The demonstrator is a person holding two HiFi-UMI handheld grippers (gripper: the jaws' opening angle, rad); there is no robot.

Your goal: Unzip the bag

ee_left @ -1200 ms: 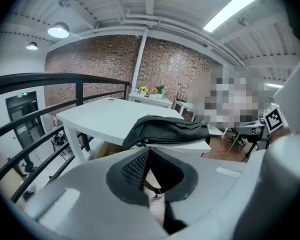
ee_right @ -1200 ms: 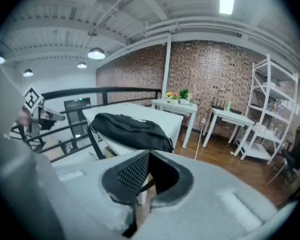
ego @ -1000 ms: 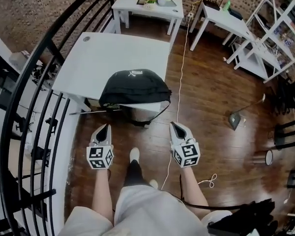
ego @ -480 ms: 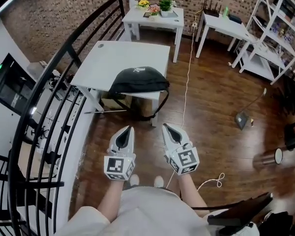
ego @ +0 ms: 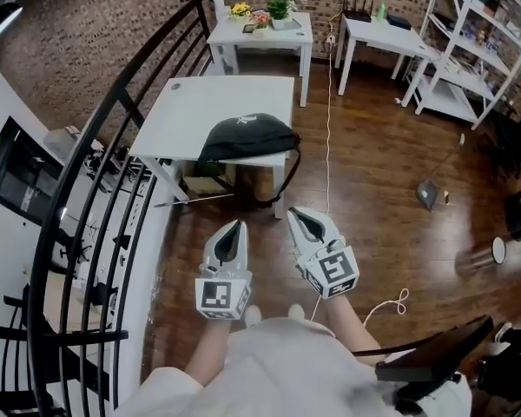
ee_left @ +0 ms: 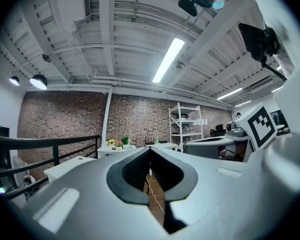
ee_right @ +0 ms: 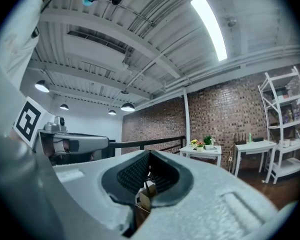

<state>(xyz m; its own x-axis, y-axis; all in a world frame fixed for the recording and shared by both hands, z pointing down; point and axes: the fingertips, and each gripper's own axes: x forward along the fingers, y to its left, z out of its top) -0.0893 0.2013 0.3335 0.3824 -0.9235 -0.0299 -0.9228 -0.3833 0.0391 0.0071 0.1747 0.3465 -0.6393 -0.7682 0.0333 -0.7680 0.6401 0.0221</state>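
Approach stage, unzipping not begun. Left tongs (ego: 235,227) and right tongs (ego: 294,215) are pinched closed, empty. Bag (ego: 247,137) lies at twelve o'clock on the surface's (ego: 200,102) near edge, well apart. Next: close in and find its zipper.

The bag (ego: 247,137) lies on the surface (ego: 191,111), at its near right edge. Behind, at 12 o'clock, a small table (ego: 288,33) carries plants (ego: 280,8). Shelves (ego: 469,50) stand at 2 o'clock and a railing (ego: 87,172) runs at 9. The left hand-held gripper (ego: 235,227) and the right hand-held gripper (ego: 293,215) sit side by side at 6 o'clock, well apart from the bag.
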